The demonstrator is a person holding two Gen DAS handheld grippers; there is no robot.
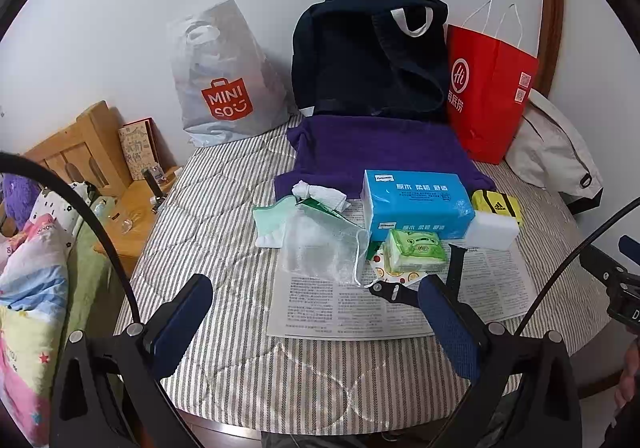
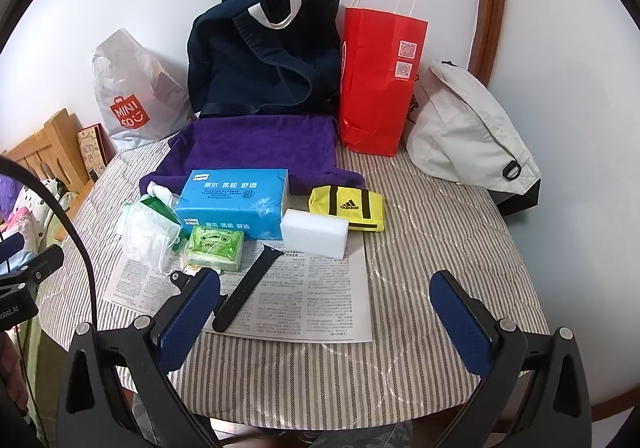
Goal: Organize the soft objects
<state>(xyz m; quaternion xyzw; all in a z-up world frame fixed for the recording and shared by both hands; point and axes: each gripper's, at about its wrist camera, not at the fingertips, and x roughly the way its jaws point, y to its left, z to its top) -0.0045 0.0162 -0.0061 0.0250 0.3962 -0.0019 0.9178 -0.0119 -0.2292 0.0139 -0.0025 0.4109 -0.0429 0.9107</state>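
On a striped table cover lie a purple towel (image 1: 372,148) (image 2: 256,148), a blue tissue pack (image 1: 416,204) (image 2: 236,204), a green wipes pack (image 1: 416,250) (image 2: 216,246), a white sponge (image 1: 494,228) (image 2: 316,232), a yellow Adidas pouch (image 1: 498,204) (image 2: 348,204), a clear mesh bag (image 1: 320,248) (image 2: 148,232) and a black watch strap (image 1: 456,268) (image 2: 244,288). My left gripper (image 1: 316,296) is open and empty, near the table's front. My right gripper (image 2: 324,296) is open and empty, hovering over the printed paper (image 2: 312,296).
A dark navy bag (image 1: 372,56) (image 2: 264,52), a red paper bag (image 1: 488,88) (image 2: 380,80), a grey Miniso bag (image 1: 224,80) (image 2: 136,92) and a beige bag (image 2: 464,128) stand against the wall. A wooden nightstand (image 1: 132,208) and bedding (image 1: 32,288) are at left.
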